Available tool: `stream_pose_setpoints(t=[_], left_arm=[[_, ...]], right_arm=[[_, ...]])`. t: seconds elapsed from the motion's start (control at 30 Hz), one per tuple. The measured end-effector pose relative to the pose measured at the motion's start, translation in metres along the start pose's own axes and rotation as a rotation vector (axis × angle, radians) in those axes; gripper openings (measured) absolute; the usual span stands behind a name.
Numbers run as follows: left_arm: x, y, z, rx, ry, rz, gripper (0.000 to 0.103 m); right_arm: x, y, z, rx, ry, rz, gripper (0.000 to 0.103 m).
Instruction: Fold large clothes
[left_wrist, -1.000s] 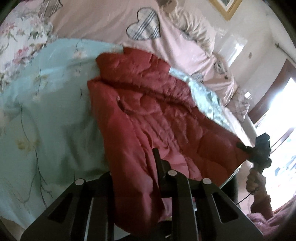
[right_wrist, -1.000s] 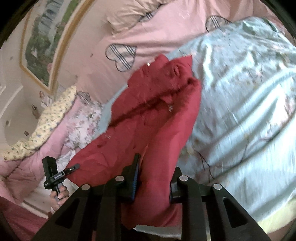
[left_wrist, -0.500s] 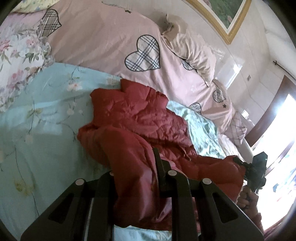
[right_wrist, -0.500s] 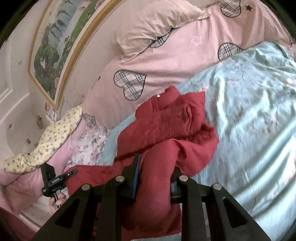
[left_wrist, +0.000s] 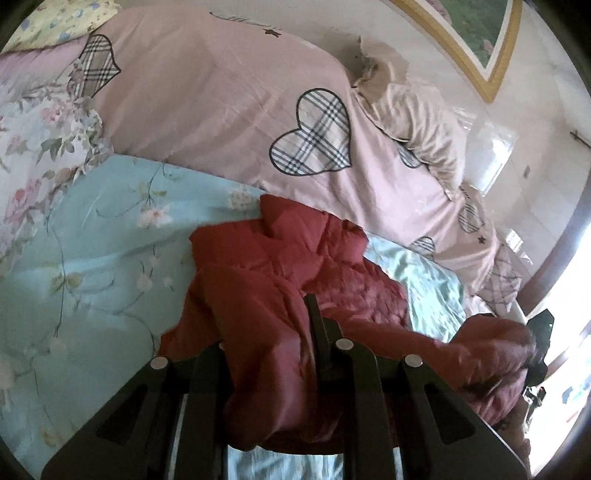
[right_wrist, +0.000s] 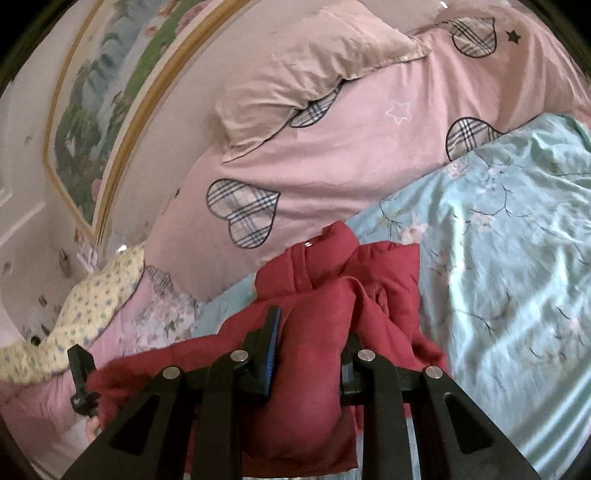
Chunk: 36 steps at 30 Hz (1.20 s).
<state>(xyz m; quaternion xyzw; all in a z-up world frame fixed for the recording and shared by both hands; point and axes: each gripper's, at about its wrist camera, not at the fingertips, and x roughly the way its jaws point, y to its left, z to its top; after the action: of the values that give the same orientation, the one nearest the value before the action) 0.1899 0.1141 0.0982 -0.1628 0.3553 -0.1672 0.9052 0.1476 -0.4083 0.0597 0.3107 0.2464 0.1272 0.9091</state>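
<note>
A red quilted jacket (left_wrist: 295, 266) lies bunched on the light blue floral sheet (left_wrist: 92, 240). My left gripper (left_wrist: 273, 332) is shut on a thick fold of the jacket's hem, which drapes over the fingers. My right gripper (right_wrist: 310, 343) is shut on another bunched part of the jacket (right_wrist: 332, 295). The jacket's collar end rests on the sheet (right_wrist: 517, 240) near the pink duvet. Each view shows the other gripper at the frame's edge: the right one (left_wrist: 539, 343) and the left one (right_wrist: 81, 380), both against red fabric.
A pink duvet with plaid hearts (left_wrist: 258, 110) lies heaped behind the jacket, also in the right wrist view (right_wrist: 351, 155). A beige pillow (right_wrist: 314, 66) rests on it. Floral pillows (left_wrist: 33, 147) lie at the left. A framed painting (right_wrist: 103, 110) hangs on the wall.
Both grippers have carried the held hem forward toward the collar. The jacket went from spread long on the sheet to doubled over and bunched, and more of the pink duvet shows.
</note>
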Motion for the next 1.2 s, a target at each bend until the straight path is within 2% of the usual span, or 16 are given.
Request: stream_pose_setpoints(t=[0.37,0.6,0.77,0.97,1.07,1.2], left_arm=[[0.085,0.006,0.043,0.001,0.043,0.077,0.018],[0.135,0.02,0.057,-0.008,0.071,0.155,0.019],[0.166,0.028,0.065,-0.024,0.096,0.172,0.02],[0.205,0.037,0.078,-0.057,0.119,0.194,0.02],[0.23,0.045,0.08,-0.059,0.143,0.2,0.021],[0.247,0.054,0.078,-0.078,0.157,0.2,0.021]], right_arm=[[0.072,-0.022,0.035,0.034,0.016,-0.103,0.022],[0.111,-0.048,0.043,0.093,0.012,-0.192,0.023],[0.136,-0.064,0.046,0.145,0.007,-0.228,0.023],[0.168,-0.072,0.057,0.151,-0.01,-0.286,0.024],[0.192,-0.079,0.06,0.123,0.019,-0.332,0.024],[0.21,-0.091,0.06,0.152,0.039,-0.344,0.025]])
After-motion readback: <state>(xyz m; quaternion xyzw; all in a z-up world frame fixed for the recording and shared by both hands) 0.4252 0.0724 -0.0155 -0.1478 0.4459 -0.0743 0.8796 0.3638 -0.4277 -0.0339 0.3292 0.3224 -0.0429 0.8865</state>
